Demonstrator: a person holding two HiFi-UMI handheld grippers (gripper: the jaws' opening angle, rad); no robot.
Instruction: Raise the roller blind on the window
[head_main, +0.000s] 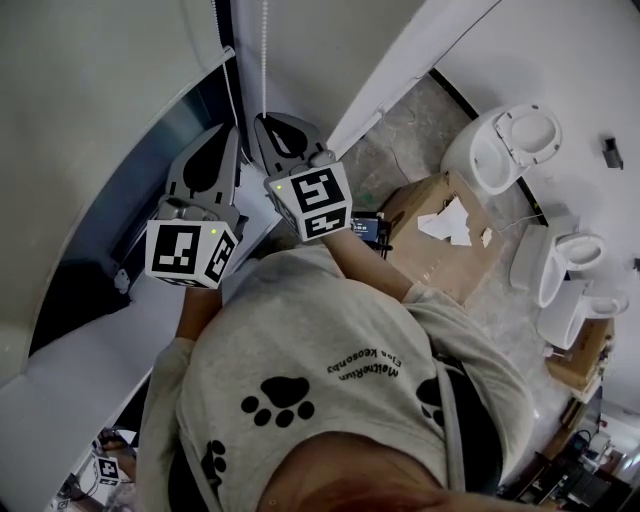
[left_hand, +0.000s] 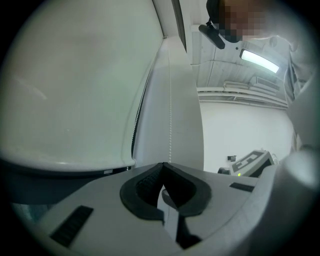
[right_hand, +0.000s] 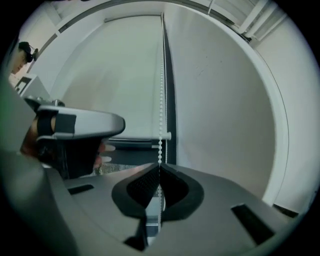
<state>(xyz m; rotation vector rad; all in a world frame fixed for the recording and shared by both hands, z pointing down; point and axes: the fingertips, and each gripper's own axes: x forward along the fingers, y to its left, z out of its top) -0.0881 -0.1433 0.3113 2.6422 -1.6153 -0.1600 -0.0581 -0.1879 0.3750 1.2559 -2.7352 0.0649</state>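
Pale walls and a grey stone floor (head_main: 400, 140) are surrounding the window where I am standing. Nearest to me, my grey paw-print shirt (head_main: 320, 390) is filling the bottom of the head view. Just past it I am holding both grippers up side by side, their marker cubes (head_main: 190, 252) facing me and their tips pointing at the window.

My right gripper (right_hand: 159, 169) is clenching the white bead chain (right_hand: 161, 90). Its dark pads are pressing together on the beads, and the chain is running straight up from the tips along the right edge of the blind.

My left gripper (left_hand: 161, 166) is sitting just to the left of the right one, with its jaws also squeezed fully together. A strand of the chain is dropping out of sight behind its tips, and I cannot tell whether it is nipping that strand.

Beyond the tips, the roller blind (right_hand: 120, 75) is hanging most of the way down the window. Its bottom bar (right_hand: 135, 136) is lying just above a dark strip of uncovered glass (right_hand: 127, 156).

Farther off to my right, an open cardboard box (head_main: 440, 250) is sitting on the floor. White toilets (head_main: 505, 145) are standing beyond it along the wall.
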